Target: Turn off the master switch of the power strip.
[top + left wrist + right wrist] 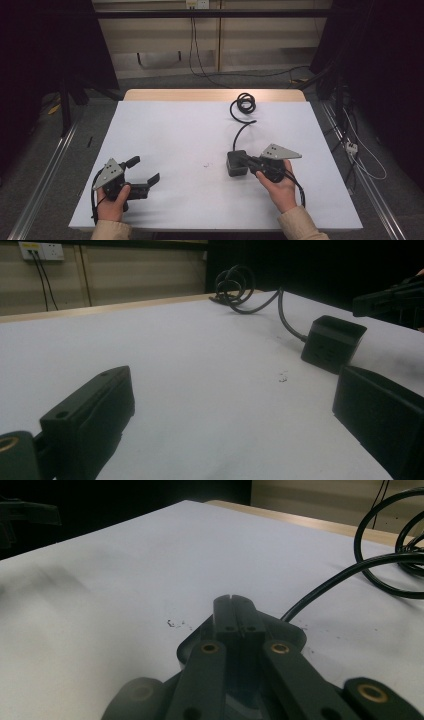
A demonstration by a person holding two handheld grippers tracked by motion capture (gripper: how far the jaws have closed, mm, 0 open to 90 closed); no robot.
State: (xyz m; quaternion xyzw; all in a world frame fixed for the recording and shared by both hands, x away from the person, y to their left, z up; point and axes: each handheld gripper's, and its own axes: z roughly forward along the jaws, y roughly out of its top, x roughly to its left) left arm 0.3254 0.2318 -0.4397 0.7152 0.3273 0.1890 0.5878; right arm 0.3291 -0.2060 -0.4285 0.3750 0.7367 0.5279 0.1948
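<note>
Table (165, 130): white sheet over wooden top, wood strip showing along 12 o'clock edge.
Left hand (112, 202): at 7 o'clock corner, forearm entering from bottom edge, wrist level, fist wrapped round gripper body.
Left gripper (146, 172): jaws spread wide, nothing between, pointing toward 2 o'clock; bare sheet between both jaws in left gripper view.
Right hand (280, 189): at 5 o'clock, palm under gripper body, aimed toward 10 o'clock.
Right gripper (244, 161): jaws together, tips over black adapter block, contact unclear.
Adapter block (236, 163): flat on sheet just right of centre.
Cable (243, 107): runs from block toward 12 o'clock, ends in loose coil near far edge.
</note>
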